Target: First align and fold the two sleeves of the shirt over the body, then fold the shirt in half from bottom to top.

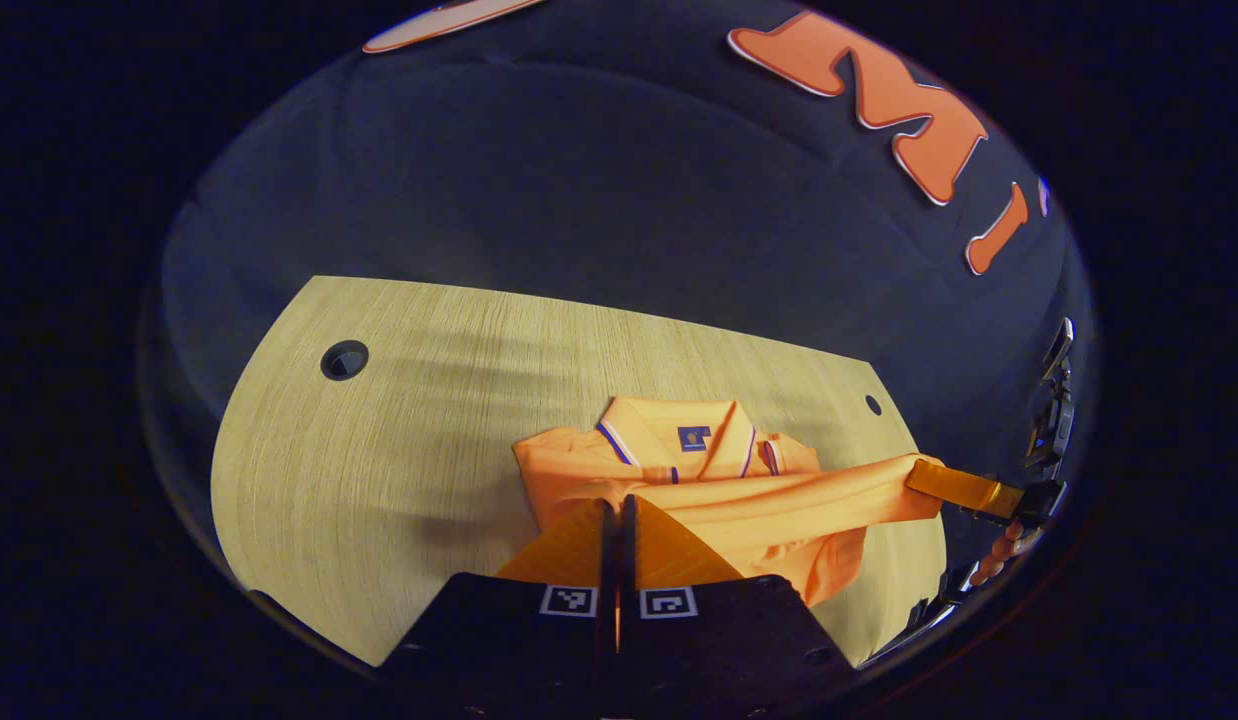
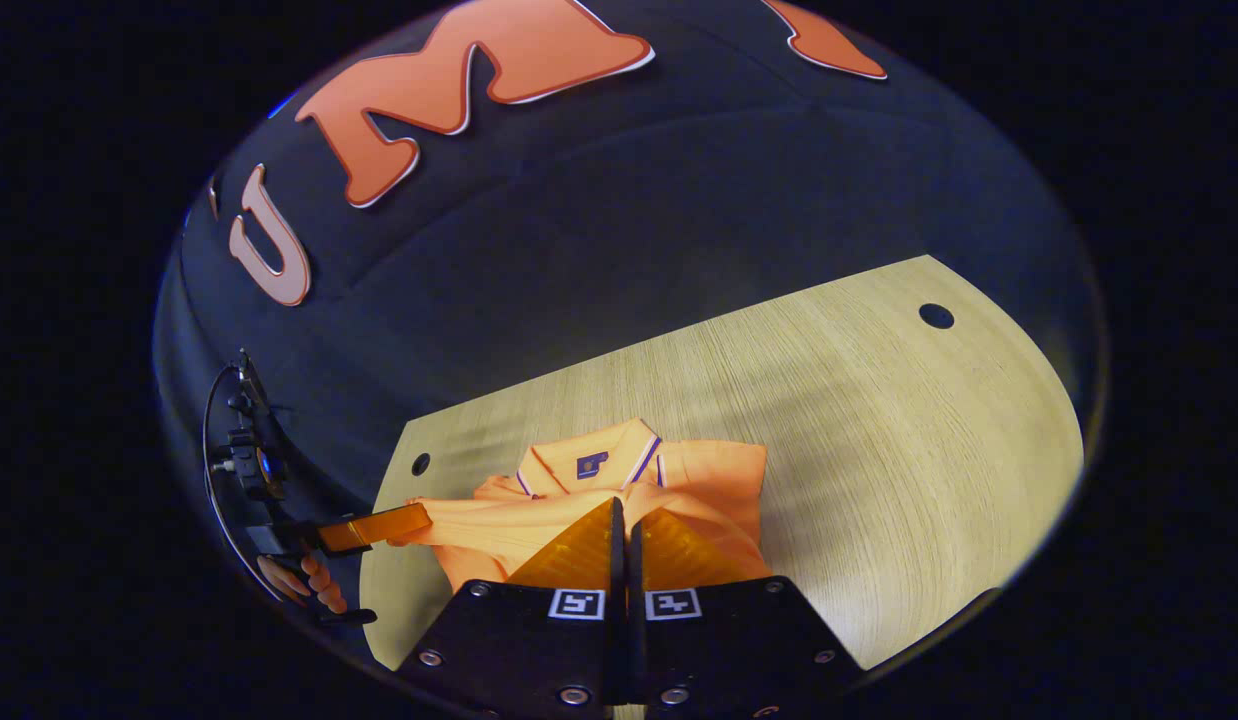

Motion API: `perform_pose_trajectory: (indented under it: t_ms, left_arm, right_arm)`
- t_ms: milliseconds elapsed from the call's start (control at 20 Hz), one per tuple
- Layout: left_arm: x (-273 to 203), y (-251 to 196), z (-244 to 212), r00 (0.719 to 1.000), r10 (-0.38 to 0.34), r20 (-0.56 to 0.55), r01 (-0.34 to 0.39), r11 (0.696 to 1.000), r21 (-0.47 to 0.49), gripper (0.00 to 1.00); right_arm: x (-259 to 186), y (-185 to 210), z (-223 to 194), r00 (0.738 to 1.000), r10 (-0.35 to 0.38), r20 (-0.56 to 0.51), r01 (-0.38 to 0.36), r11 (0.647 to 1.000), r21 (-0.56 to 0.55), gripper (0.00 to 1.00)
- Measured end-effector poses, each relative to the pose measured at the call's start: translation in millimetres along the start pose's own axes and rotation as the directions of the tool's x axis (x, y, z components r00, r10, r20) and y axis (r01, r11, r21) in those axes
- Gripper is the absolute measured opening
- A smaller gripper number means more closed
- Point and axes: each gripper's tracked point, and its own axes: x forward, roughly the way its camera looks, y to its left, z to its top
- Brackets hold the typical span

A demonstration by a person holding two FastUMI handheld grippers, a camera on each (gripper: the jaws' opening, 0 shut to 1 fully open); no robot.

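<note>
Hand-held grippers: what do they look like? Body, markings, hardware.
Each hand-held gripper has a black body, two wedge-shaped fingers and a pair of square black-and-white markers by the finger bases. Round screws show on the right one's body. Farther off, each shows a black frame.

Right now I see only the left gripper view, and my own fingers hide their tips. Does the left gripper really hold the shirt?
Observer: Yes. In the right gripper view, the left gripper pinches the edge of the shirt at its fingertips, and the fabric runs from there across to the right gripper.
Operator: How does the shirt lie beyond the right gripper?
Observer: That side lies flat on the table, with a straight outer edge.
</note>
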Motion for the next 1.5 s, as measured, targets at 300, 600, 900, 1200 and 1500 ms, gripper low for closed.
perform_pose_trajectory:
  t_ms: [300, 600, 900, 1200, 1500]
  left_arm:
    - [50.7, 8.6, 1.3, 0.998, 0.001, -0.056, -0.002, 1.000, -0.013, 0.01]
    - [68.6, 28.9, 19.5, 0.996, 0.057, -0.062, -0.057, 0.998, 0.000, 0.07]
    - [33.2, 34.9, 33.0, 0.992, 0.119, 0.032, -0.119, 0.993, -0.009, 0.99]
    - [-45.4, 8.3, 18.9, 0.974, 0.172, 0.145, -0.173, 0.985, -0.010, 0.99]
    - [-135.2, -30.0, -10.4, 0.940, 0.215, 0.266, -0.218, 0.976, -0.018, 0.99]
  right_arm:
    - [53.0, -16.0, 3.8, 0.996, -0.070, -0.058, 0.071, 0.997, 0.013, 0.01]
    - [77.8, -26.9, 23.7, 0.990, -0.108, -0.090, 0.115, 0.990, 0.077, 0.06]
    - [37.9, -36.4, 44.2, 0.993, -0.120, 0.022, 0.119, 0.992, 0.034, 0.98]
    - [-39.8, -35.5, 35.5, 0.995, -0.052, 0.084, 0.053, 0.999, -0.013, 0.98]
    - [-120.7, -18.2, 17.4, 0.986, 0.037, 0.162, 0.002, 0.973, -0.233, 0.98]
